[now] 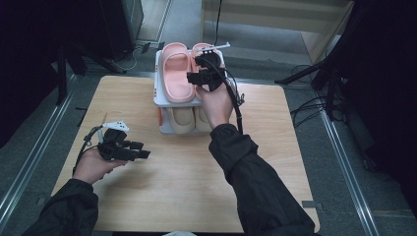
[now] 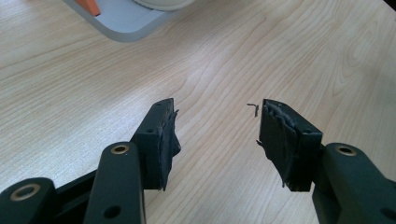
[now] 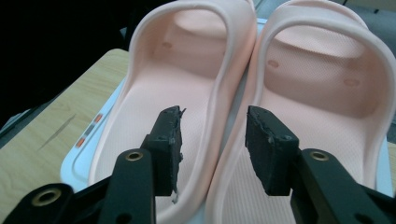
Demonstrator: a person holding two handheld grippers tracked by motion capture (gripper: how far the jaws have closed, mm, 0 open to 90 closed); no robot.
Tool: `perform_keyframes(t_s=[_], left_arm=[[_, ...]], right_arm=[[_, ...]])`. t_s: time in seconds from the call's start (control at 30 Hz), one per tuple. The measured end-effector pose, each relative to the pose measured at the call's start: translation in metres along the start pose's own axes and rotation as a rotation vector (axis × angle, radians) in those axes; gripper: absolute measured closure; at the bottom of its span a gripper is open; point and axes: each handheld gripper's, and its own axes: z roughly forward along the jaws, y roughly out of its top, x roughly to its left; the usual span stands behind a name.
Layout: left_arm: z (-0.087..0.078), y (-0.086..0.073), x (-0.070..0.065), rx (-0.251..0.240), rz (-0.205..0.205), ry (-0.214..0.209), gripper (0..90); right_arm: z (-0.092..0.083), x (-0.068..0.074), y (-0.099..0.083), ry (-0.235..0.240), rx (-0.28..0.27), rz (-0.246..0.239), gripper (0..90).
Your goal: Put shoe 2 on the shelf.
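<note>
Right gripper (image 3: 212, 140) first: we have it over the heel end of the two pink slippers, its jaws apart with nothing pressed between them, straddling the inner rims where the pair meet. Both slippers, the left one (image 3: 173, 93) and the right one (image 3: 317, 107), lie side by side on the top tier of the white shoe rack (image 1: 158, 73), which stands at the far edge of the table (image 1: 187, 172). On the lower tier we see a second pair, beige slippers (image 1: 189, 120), so four slippers in all on one two-tier rack. We judge the pink pair already set in place, or just about to be lifted; the pictures alone do not settle which. Our left gripper (image 1: 140, 153) hangs low over bare wood near the left edge, jaws wide and empty, taking no part for now.
</note>
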Motion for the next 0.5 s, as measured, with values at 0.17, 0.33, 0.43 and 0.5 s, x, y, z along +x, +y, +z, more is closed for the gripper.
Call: perform_keyframes(t_s=[0.17, 0.33, 0.43, 0.5], left_arm=[[0.001, 0.001, 0.002, 0.005, -0.001, 0.004, 44.7], [0.002, 0.003, 0.003, 0.008, -0.003, 0.008, 44.3], [0.003, 0.003, 0.003, 0.013, -0.004, 0.012, 44.1], [0.003, 0.003, 0.003, 0.015, -0.006, 0.01, 43.9]], right_arm=[[-0.016, -0.002, -0.014, 0.062, -0.007, -0.047, 57.5], [-0.033, -0.002, -0.028, 0.147, 0.004, -0.092, 60.9], [-0.043, -0.003, -0.038, 0.169, 0.006, -0.12, 61.3], [-0.047, -0.005, -0.046, 0.194, -0.004, -0.149, 61.3]])
